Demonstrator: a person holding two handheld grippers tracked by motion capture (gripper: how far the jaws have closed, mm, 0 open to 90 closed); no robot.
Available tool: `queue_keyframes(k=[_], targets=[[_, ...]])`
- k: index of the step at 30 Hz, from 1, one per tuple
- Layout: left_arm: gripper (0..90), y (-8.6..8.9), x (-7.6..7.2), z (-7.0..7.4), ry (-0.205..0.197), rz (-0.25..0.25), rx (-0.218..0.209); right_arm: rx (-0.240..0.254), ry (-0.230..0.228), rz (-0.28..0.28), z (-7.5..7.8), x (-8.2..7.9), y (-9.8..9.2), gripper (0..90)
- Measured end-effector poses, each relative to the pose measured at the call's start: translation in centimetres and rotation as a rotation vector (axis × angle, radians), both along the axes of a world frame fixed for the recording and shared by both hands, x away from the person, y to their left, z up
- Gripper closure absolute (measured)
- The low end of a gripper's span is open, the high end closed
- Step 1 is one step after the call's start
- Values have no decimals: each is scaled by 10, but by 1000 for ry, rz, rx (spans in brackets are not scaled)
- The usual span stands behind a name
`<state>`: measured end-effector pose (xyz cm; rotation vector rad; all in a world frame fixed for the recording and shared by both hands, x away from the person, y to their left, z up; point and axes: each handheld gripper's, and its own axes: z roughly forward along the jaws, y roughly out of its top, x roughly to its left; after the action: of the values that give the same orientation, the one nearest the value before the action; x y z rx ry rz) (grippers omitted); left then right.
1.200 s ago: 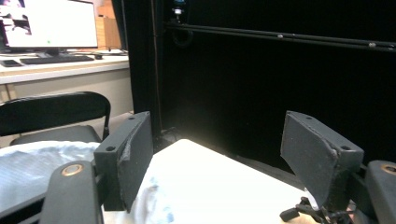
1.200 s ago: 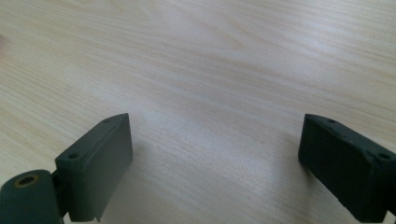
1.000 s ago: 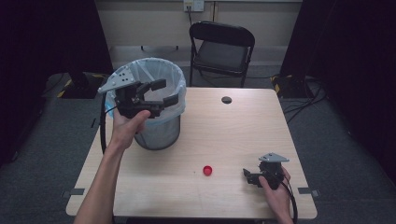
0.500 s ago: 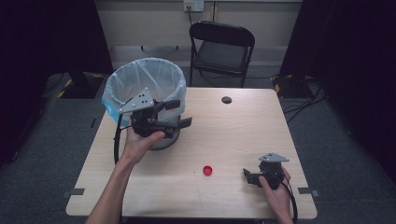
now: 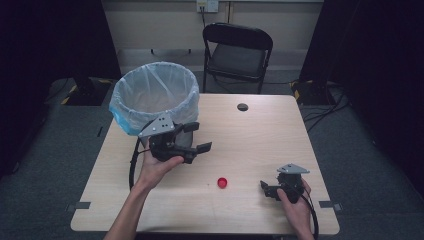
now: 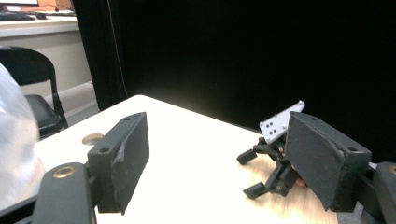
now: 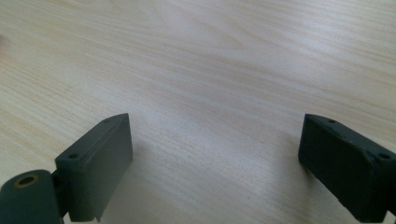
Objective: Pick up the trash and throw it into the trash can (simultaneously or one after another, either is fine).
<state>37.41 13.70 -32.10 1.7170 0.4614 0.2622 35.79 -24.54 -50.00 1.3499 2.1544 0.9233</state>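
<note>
The person's left hand is holding the left gripper (image 5: 198,137) above the pale wooden table (image 5: 250,135), just in front of the grey bin lined with a clear blue-tinted plastic bag (image 5: 154,97). Its two black jaws are standing spread wide with nothing between them, and they have just been opening a little further. They are pointing across the table toward the right gripper (image 5: 266,189), which is showing beyond them in the left gripper view (image 6: 250,173). That right gripper is resting low at the near right part of the table, its jaws also spread apart over bare wood, gripping nothing. A small round red bottle cap (image 5: 222,182) is lying flat on the table between the two grippers, nearer the right one and touching neither. A black folding chair (image 5: 239,50) is standing beyond the far edge.
</note>
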Motion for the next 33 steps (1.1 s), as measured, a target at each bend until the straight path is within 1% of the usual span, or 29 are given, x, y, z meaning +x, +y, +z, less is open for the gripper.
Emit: queue_keyframes(k=[1,2,3,4,5,6,7,10,11,12,15,17,18,19,20,21,23,24,25,26,27,29,30,31,32,33], targets=[[219,-1,0,-3,5,-3,1,0,0,0,0,0,0,90],[213,-2,-1,-9,8,-1,10,0,0,0,0,0,0,90],[210,-2,-1,-9,8,-1,10,0,0,0,0,0,0,90],[210,-4,-3,-15,12,-3,20,0,0,0,0,0,0,90],[210,-4,-3,-15,12,-3,20,0,0,0,0,0,0,90],[210,-5,-4,-18,17,-3,17,0,0,0,0,0,0,90],[210,-5,-4,-21,20,-2,24,0,0,0,0,0,0,90],[210,-8,-6,-30,29,-3,27,0,0,0,0,0,0,90],[210,-8,-6,-33,28,-1,38,1,1,-1,0,0,0,90],[209,-9,-6,-36,32,-2,31,0,0,0,0,0,0,90],[204,-11,-6,-44,39,4,50,0,0,0,0,0,0,90],[201,-12,-7,-49,47,-1,55,0,1,-1,0,0,0,90],[194,-15,-8,-55,52,-5,67,1,1,-1,0,0,0,91],[191,-15,-8,-55,52,-5,67,1,1,-1,0,0,0,91],[190,-18,-8,-61,69,-14,74,0,1,-1,0,0,0,90],[188,-18,-8,-61,69,-14,74,0,1,-1,0,0,0,90],[182,-22,-8,-67,69,-19,99,0,0,0,0,0,0,90],[170,-24,-8,-74,79,-27,106,0,0,0,0,0,0,90],[164,-24,-8,-74,79,-27,106,0,0,0,0,0,0,90],[156,-27,-6,-82,96,-34,116,0,0,0,0,0,0,90],[158,-27,-6,-82,96,-34,116,0,0,0,0,0,0,90],[160,-32,-5,-89,114,-40,143,0,0,0,0,0,0,91],[168,-33,-4,-93,112,-42,161,0,0,0,0,0,0,90],[172,-36,-3,-100,128,-38,174,0,0,0,0,0,0,90],[173,-37,-1,-103,138,-43,177,0,0,0,0,0,0,90],[174,-37,-1,-103,138,-43,177,0,0,0,0,0,0,90]])
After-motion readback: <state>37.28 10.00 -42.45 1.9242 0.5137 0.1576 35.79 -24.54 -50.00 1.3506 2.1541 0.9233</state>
